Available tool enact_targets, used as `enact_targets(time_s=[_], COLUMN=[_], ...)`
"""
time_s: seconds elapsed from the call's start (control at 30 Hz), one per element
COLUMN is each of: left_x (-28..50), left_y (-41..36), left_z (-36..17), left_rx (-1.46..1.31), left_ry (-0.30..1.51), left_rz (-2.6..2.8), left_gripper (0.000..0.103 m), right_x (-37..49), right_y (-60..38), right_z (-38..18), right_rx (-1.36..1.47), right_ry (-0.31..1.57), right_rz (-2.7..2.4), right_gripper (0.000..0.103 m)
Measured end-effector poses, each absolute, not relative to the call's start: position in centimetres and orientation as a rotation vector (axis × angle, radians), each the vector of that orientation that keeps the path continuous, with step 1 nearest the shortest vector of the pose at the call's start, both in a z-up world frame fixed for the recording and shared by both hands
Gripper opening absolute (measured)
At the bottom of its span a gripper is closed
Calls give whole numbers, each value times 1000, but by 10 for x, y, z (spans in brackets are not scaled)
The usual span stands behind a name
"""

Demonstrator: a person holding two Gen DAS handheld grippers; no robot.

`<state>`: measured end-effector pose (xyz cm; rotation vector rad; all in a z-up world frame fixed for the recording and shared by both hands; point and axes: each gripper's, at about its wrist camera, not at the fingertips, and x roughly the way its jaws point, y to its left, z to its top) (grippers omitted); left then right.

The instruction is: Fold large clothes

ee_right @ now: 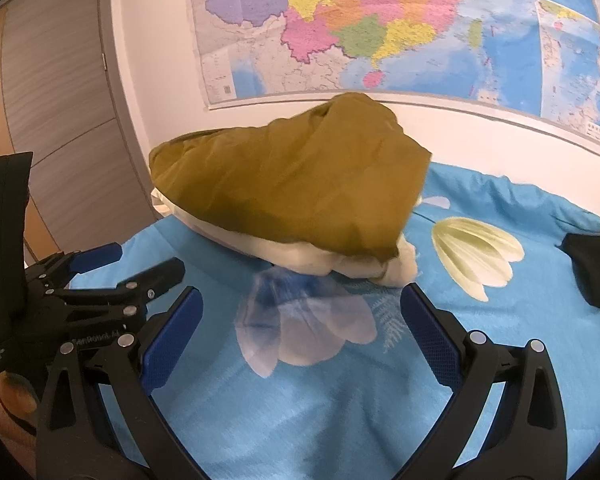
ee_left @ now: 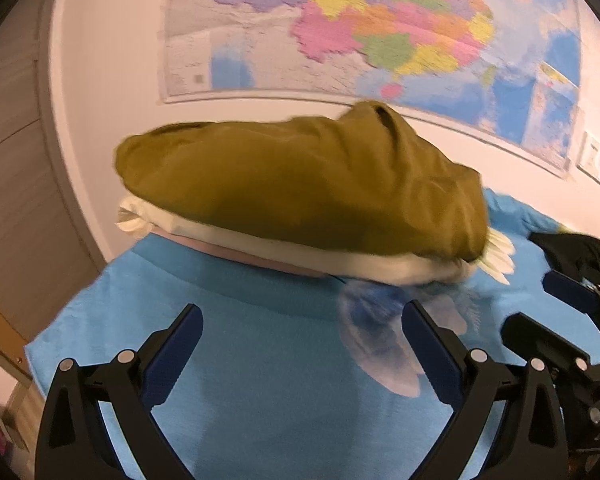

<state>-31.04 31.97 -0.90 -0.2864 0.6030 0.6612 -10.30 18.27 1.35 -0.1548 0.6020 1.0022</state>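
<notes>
Left wrist view: left gripper [ee_left: 302, 320] w/ blue-padded jaws spread wide, holding nothing, hovering above a blue bedspread [ee_left: 260, 400] printed w/ pale flowers. Ahead, toward the bed's far edge by the wall, sits an olive-brown garment [ee_left: 300, 184], bunched into a rounded heap, lying on top of a cream-white cloth [ee_left: 320, 254] whose edge sticks out beneath it on both sides. At the right edge of this view, the right gripper [ee_left: 540, 300] is seen side-on, just beside the left one.

Right wrist view: right gripper [ee_right: 302, 314] also w/ jaws released wide, empty, above the same bedspread [ee_right: 340, 420]. Olive garment [ee_right: 292, 188] straight ahead, its nearer right corner overhanging the white cloth [ee_right: 340, 264]. A dark garment [ee_right: 596, 268] lies near the bed's right edge, well apart from the olive heap. Left gripper [ee_right: 140, 264] appears at left, jaws apart. Big coloured wall map [ee_right: 380, 28] behind; wood-grain door [ee_right: 56, 100] at left.
</notes>
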Motion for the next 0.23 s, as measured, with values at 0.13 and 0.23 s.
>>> enact_targets(time_s=[0.13,0.23], left_x=[-296,-279], left_y=[304,289], left_z=[-14,-19], left_rx=[-300,-306], left_ry=[620,647], left_rz=[602,546], left_gripper=[96,96], right_x=[-98,-91], right_y=[159,132], right_z=[10,7], right_rx=[-149,-140], right_ry=[609,609], right_rz=[951,870], right_gripper=[98,98])
